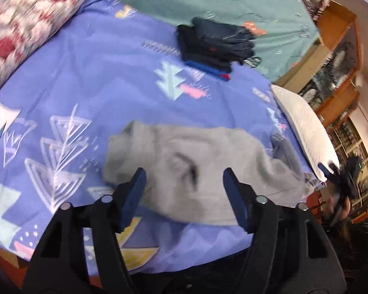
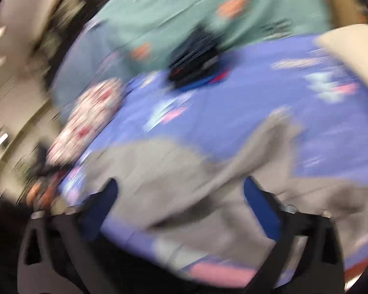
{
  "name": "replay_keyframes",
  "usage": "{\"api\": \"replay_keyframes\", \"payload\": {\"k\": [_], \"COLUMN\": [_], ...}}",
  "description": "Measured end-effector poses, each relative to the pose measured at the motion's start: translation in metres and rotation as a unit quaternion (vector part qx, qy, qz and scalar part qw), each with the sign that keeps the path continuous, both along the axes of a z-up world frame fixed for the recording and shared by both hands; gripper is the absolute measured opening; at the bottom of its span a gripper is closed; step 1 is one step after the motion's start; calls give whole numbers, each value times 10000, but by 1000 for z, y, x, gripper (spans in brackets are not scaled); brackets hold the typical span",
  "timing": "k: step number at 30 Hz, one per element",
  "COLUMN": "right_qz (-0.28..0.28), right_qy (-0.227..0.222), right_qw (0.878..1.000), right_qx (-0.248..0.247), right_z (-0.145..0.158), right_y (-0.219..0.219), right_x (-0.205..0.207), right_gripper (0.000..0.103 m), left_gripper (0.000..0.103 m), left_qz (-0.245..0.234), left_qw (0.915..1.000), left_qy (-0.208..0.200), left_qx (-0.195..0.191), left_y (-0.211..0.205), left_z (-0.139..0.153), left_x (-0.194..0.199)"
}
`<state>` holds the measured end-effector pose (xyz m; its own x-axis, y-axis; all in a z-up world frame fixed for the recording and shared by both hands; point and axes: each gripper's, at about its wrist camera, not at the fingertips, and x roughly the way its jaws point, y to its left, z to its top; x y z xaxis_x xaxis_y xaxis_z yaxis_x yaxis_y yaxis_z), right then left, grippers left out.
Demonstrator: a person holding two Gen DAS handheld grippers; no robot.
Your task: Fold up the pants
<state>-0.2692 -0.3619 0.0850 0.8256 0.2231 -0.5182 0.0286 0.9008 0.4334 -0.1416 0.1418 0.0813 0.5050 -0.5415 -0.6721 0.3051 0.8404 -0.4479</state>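
Grey soft-knit pants (image 1: 196, 169) lie bunched on the bed's periwinkle-blue sheet printed with geometric trees (image 1: 98, 78), near the bed's near edge. In the left wrist view the garment is a rumpled, roughly oblong heap with one dark crease across its middle; a further grey fold trails off to its right. No label, brand mark or legible writing can be made out on the pants; the small dark printed marks on the sheets are too blurred to read.

Left tongs (image 1: 184, 178): black frame with blue pads, jaws standing apart above the pants, nothing between the pads.

Right tongs (image 2: 181, 186): same build, jaws spread wide over the grey cloth, pads clear of it. This view is heavily motion-blurred, so fine detail is lost.

Other items noted:
- Stack of dark folded garments with blue and red edges (image 1: 213, 46) on the bed farther back, well apart from the pants, lying across the seam with a teal-green sheet bearing orange motifs (image 1: 233, 2)
- White textured pillow (image 1: 304, 132) at the right edge of the bed
- Red-and-white floral bolster cushion (image 1: 27, 22) at the left edge
- Wooden shelving (image 1: 336, 56) beyond the bed; contents illegible
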Motion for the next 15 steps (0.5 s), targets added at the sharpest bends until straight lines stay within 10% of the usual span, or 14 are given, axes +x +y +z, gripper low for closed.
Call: {"api": "replay_keyframes", "payload": {"k": [10, 12, 14, 15], "right_qz": [-664, -586, -421, -361], "right_qy": [2458, 2936, 3065, 2923], "right_qw": [9598, 9451, 9446, 9506], "right_qx": [-1178, -1312, -1097, -980], "right_z": [-54, -78, -85, -81], "right_y": [8, 8, 2, -3], "right_x": [161, 175, 170, 162], "right_gripper": [101, 83, 21, 13], "left_gripper": [75, 75, 75, 75], "left_qz": [-1219, -1224, -1210, -1213], "left_qw": [9916, 9911, 9908, 9906], "left_qy": [422, 521, 601, 613], "left_qx": [110, 49, -78, -152], "left_y": [-117, -124, -119, -116], "left_z": [-53, -63, -72, -74], "left_x": [34, 37, 40, 41]}}
